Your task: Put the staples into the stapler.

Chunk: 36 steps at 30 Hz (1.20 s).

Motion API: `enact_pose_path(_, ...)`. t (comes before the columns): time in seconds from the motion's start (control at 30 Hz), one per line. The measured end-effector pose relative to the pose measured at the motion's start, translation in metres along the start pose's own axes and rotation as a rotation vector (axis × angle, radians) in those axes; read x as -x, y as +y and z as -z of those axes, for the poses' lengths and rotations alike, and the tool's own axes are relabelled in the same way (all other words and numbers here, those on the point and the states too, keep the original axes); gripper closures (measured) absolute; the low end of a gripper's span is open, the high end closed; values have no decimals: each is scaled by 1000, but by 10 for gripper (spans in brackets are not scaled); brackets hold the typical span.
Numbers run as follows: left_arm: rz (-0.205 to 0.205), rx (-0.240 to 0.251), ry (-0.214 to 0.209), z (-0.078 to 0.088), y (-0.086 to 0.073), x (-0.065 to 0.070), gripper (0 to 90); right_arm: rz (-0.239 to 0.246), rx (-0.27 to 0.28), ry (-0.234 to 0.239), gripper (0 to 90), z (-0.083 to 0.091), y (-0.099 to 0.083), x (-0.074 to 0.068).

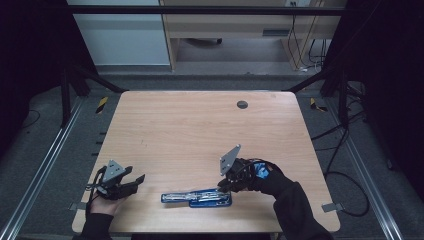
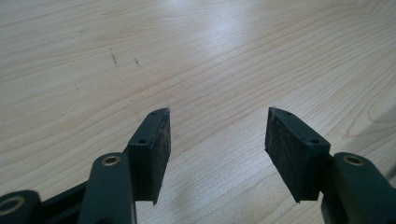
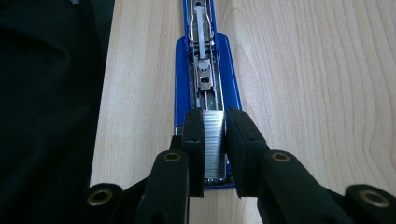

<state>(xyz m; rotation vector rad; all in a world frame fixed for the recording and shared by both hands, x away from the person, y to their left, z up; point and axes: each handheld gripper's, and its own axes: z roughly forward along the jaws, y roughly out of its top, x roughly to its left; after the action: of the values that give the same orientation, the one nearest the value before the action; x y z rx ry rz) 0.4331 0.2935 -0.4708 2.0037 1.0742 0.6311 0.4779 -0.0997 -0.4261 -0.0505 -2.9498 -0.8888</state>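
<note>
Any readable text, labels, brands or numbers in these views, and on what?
None can be read.
Stapler: blue, lying open on the table, no brand or marking legible.
Staple strip in the right tool: plain metal, no print.
Left tool: pads bare, no label.

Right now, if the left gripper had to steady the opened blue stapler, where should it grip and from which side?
Probably the blue base at its free left end, from above, jaws across its narrow width. The stapler lies flat and open along the near table edge; the right gripper is shut on a staple strip over its other end. The left gripper is open and empty.
</note>
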Motion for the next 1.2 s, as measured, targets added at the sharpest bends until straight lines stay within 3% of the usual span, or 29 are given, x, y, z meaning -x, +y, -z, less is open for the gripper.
enact_pose_path(0.27,0,-6,1,-1,0,0,407,17,-12,7,778,-6,-3,2)
enact_pose_path(1.2,2,-7,2,-2,0,0,407,6,-34,28,778,-13,-6,4)
